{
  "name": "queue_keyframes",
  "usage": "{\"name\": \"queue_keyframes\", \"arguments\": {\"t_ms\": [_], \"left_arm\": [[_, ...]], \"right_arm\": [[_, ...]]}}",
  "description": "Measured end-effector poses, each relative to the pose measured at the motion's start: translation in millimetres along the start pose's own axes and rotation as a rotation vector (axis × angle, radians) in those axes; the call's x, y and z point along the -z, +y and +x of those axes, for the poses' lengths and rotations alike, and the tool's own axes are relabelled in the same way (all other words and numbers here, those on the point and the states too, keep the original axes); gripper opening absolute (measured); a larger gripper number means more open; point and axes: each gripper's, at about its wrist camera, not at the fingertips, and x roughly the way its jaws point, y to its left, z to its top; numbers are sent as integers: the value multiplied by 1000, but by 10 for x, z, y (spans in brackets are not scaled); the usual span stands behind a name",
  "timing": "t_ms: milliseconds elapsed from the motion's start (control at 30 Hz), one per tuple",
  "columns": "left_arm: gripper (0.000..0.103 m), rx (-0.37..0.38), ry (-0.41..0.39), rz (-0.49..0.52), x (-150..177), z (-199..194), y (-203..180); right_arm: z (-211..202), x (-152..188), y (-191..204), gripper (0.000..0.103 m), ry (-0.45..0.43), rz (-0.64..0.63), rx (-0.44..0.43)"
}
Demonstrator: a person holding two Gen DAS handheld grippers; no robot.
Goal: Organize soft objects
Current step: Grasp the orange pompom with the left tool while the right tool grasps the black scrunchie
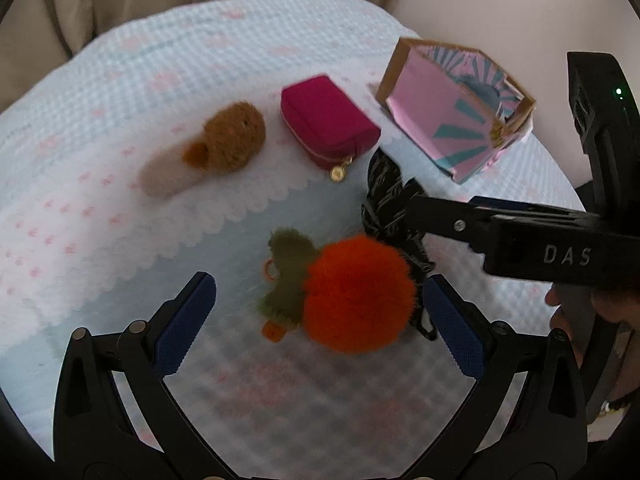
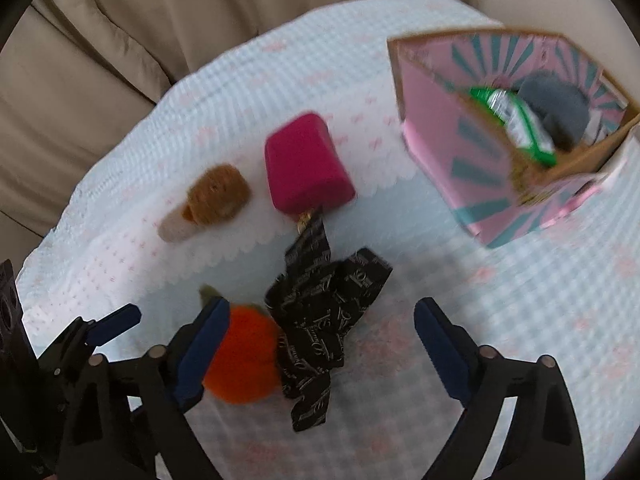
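Both grippers spread wide, nothing held. Left gripper (image 1: 320,308) straddles orange pompom (image 1: 358,292) lying near on blue cloth (image 1: 200,60), pads not touching fur. Right gripper (image 2: 320,340) hangs over black ribbon (image 2: 320,320), just right of pompom. Brown plush (image 1: 228,140) and pink pouch (image 1: 328,124) farther back. Cardboard box (image 1: 424,120) far right, something grey inside.
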Motion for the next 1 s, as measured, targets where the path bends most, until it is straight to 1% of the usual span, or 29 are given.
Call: {"name": "queue_keyframes", "arguments": {"t_ms": [200, 233, 333, 400, 433, 467, 500, 567, 600, 667, 700, 733, 900, 1000], "left_arm": [[102, 20, 12, 44, 25, 290, -77], [100, 24, 15, 48, 19, 320, -83], [91, 41, 26, 62, 9, 410, -101], [89, 59, 22, 65, 6, 415, -96], [86, 66, 21, 67, 4, 422, -99], [81, 73, 23, 69, 0, 428, -107], [77, 80, 27, 70, -1, 439, -112], [63, 92, 37, 77, 16, 443, -136], [59, 90, 38, 83, 26, 440, -151], [46, 82, 44, 104, 58, 428, -191], [45, 81, 49, 110, 72, 423, -198], [44, 76, 51, 114, 88, 412, -200], [42, 51, 49, 90, 140, 331, -143], [41, 39, 45, 72, 135, 277, -125]], "right_arm": [[351, 61, -88, 79, 27, 36, -27], [401, 72, -104, 76, 31, 47, -36], [504, 92, -99, 72, 46, 62, -56], [521, 101, -70, 71, 39, 53, -48], [509, 103, -59, 68, 34, 48, -47], [507, 102, -49, 66, 31, 42, -46], [510, 98, -44, 62, 31, 37, -47], [524, 101, -24, 55, 32, 21, -49], [526, 101, -15, 50, 33, 11, -50], [523, 105, 7, 44, 34, -8, -51], [526, 111, 13, 36, 35, -13, -57], [526, 122, 17, 34, 37, -17, -60], [513, 130, -62, 30, 35, 16, -82], [477, 123, -82, 29, 30, 22, -79]]}}
